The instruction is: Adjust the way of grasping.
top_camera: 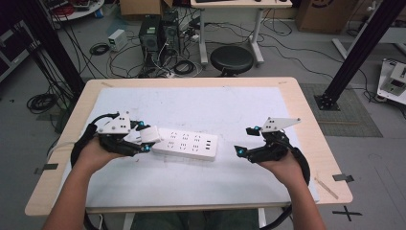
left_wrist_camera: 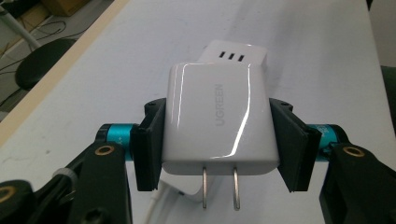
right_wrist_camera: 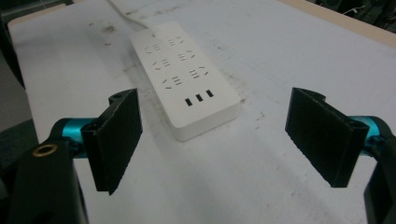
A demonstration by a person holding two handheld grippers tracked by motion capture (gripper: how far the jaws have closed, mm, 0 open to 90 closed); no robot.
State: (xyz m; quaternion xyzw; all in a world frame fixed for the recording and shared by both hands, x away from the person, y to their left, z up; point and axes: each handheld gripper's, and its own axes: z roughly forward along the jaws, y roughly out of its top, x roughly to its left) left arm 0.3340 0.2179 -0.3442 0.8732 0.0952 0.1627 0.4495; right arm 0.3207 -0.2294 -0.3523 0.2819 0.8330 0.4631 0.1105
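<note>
- My left tongs (left_wrist_camera: 219, 154) grip a white charger (left_wrist_camera: 218, 119) between their two black pads (left_wrist_camera: 150, 142), one pad pressed against each of its side faces.
- The charger's broad glossy face turns up toward me, with grey "UGREEN" lettering running along it.
- Its two metal prongs (left_wrist_camera: 219, 187) stick out of the near end and point back at me, bare.
- Just past the charger's far end lies a white power strip (left_wrist_camera: 236, 55); I see the end of it with three small slots in a row.
- Whether the charger touches the strip, I cannot tell.
- Under everything spreads the white desk (left_wrist_camera: 322, 51), its pale wooden edge running along the left.
- A black round stool (left_wrist_camera: 39, 60) stands on the floor beyond that edge.
</note>
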